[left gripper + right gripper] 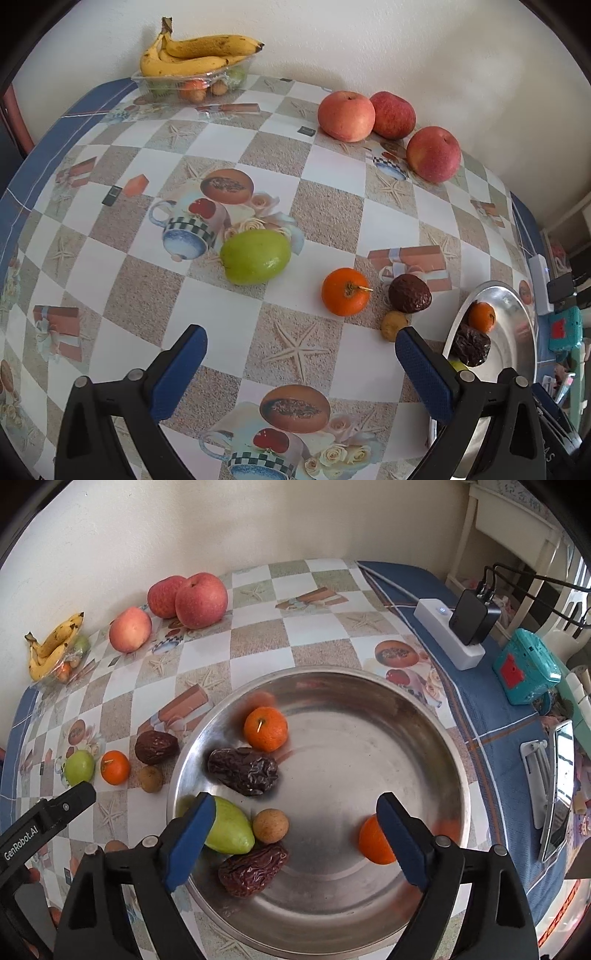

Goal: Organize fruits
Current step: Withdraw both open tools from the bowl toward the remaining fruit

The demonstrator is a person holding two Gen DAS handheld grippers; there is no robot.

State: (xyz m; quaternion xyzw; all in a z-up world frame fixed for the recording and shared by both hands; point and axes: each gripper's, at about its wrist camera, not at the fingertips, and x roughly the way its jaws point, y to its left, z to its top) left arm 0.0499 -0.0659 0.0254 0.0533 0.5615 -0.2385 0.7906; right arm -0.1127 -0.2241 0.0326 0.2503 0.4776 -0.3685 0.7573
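Observation:
My left gripper (300, 334) hangs open over the chequered tablecloth with nothing between its fingers. Just beyond it lie a green fruit (255, 256), a mandarin (345, 291), a dark date (409, 293) and a small brown longan (393, 325). My right gripper (295, 801) is open above the steel bowl (351, 757), holding nothing. Inside the bowl are two mandarins (265, 728) (373, 840), a dark date (243, 771), a reddish date (253, 869), a green fruit (229, 829) and a longan (270, 825).
Three apples (346, 116) sit by the wall. Bananas (195, 55) top a plastic tray of fruit at the back left. Right of the bowl are a power strip (448, 637) with a charger, a teal box (526, 672) and a phone on a stand (557, 790).

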